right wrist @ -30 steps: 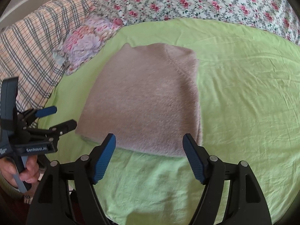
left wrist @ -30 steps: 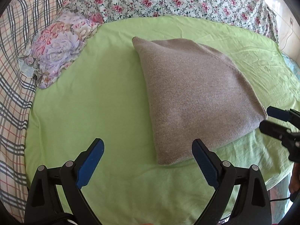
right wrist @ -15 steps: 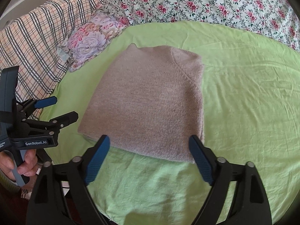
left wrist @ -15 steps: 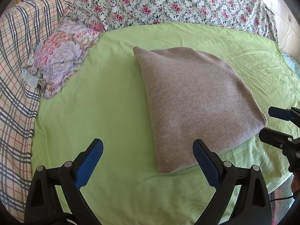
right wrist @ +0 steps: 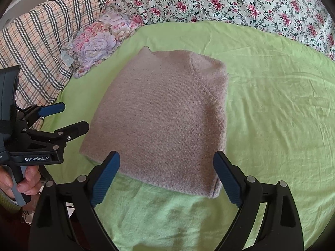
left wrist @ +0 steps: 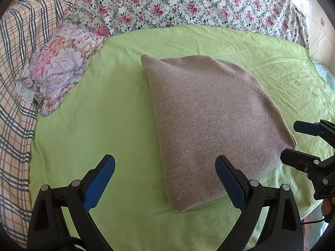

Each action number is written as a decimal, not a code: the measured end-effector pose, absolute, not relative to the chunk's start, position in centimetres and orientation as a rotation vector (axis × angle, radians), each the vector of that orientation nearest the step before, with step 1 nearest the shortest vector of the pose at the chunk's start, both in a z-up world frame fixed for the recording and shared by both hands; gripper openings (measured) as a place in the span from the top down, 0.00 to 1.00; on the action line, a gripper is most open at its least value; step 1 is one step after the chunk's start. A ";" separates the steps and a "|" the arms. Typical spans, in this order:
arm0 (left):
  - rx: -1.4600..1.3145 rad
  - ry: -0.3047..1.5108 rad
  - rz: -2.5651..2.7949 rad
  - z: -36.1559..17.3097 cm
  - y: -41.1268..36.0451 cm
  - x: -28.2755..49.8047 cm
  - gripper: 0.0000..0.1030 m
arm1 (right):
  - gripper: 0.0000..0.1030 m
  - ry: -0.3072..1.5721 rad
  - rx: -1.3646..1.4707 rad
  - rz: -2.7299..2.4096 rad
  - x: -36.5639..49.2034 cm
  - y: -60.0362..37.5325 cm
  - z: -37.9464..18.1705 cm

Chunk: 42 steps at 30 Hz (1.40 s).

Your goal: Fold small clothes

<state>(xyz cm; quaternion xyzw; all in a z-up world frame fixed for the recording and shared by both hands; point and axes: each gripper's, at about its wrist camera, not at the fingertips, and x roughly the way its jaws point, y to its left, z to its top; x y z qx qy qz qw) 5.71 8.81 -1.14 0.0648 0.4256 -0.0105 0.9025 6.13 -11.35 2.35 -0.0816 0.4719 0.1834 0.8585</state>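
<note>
A folded beige knit garment (left wrist: 211, 121) lies flat on the green sheet (left wrist: 104, 115); it also shows in the right wrist view (right wrist: 167, 121). My left gripper (left wrist: 165, 167) is open and empty, held above the sheet just before the garment's near left corner. It shows at the left of the right wrist view (right wrist: 70, 117). My right gripper (right wrist: 166, 163) is open and empty, held above the garment's near edge. It shows at the right of the left wrist view (left wrist: 293, 140).
A small folded floral cloth (left wrist: 60, 67) lies at the sheet's far left. A plaid blanket (left wrist: 14, 83) runs along the left side. A rose-print bedcover (left wrist: 188, 2) lies behind the sheet. The sheet's near edge (right wrist: 167, 230) drops off below the grippers.
Both grippers have drawn back a little from the garment and stayed open. The right gripper's fingers have spread wider. The garment has not moved.
</note>
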 end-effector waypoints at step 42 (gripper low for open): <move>0.115 0.873 -0.021 -0.8 8.3 7.9 0.06 | 0.12 0.976 -0.157 0.418 8.7 -10.4 2.7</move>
